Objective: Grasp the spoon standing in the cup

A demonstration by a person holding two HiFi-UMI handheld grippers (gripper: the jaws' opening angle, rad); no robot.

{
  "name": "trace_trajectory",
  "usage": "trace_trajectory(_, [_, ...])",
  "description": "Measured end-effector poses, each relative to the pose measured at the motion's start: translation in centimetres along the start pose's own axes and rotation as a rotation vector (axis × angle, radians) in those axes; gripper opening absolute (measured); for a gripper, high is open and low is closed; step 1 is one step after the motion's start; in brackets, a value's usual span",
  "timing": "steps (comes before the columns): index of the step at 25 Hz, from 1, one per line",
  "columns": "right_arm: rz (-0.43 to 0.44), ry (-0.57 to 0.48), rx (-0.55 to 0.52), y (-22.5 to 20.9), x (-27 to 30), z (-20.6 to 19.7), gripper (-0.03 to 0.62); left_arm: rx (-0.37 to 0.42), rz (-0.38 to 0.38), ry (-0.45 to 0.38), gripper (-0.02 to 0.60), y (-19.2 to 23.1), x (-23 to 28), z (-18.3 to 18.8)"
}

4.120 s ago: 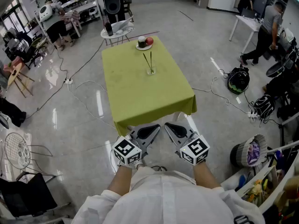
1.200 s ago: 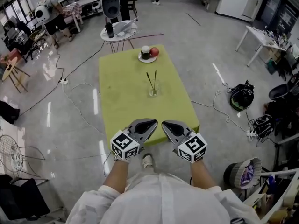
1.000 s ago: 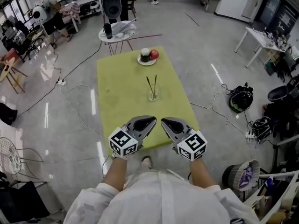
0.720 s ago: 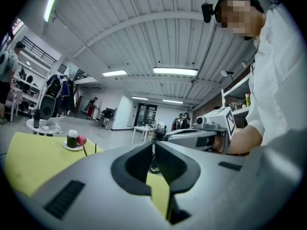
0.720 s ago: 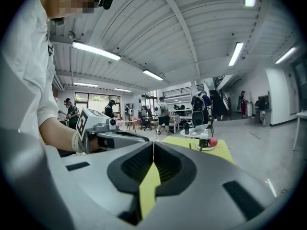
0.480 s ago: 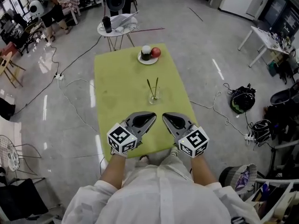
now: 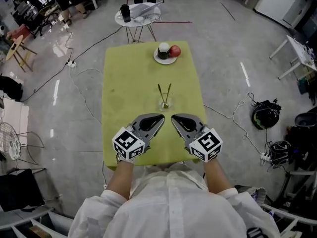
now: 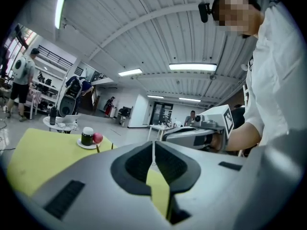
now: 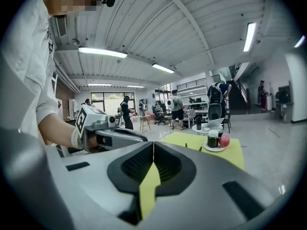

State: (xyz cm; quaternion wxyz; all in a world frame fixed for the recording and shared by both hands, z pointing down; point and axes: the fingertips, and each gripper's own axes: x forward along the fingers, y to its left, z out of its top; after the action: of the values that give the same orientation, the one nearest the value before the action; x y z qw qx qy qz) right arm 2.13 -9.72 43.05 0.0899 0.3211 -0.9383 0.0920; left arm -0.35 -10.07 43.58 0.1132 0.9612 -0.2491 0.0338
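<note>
A clear glass cup (image 7: 165,103) stands in the middle of the green table (image 7: 124,83). Two thin dark utensils (image 7: 169,90) lean in it in a V; which one is the spoon I cannot tell. My left gripper (image 7: 161,117) and right gripper (image 7: 173,118) hover side by side over the table's near end, short of the cup. Both are shut and hold nothing. In the left gripper view the jaws (image 8: 153,153) meet in a thin line, and the right gripper view shows the same (image 9: 153,153). The utensil tips (image 9: 199,149) peek over the right jaws.
A white plate (image 7: 161,59) with a dark jar (image 7: 163,50) and a red apple (image 7: 175,50) sits at the table's far end. Beyond it stands a small round side table (image 7: 140,15). Cables run over the floor on both sides. A black bag (image 7: 266,116) lies to the right.
Both grippers have moved forward together from the table's near edge to over its near end, closer to the cup. Both have stayed shut.
</note>
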Motion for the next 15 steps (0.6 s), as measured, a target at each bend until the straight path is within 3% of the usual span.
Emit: trace_trajectory(15, [0.084,0.068,-0.011,-3.2,2.6,-2.2,0.006,-0.059,0.124,0.023,0.025,3.2,1.6,-2.5])
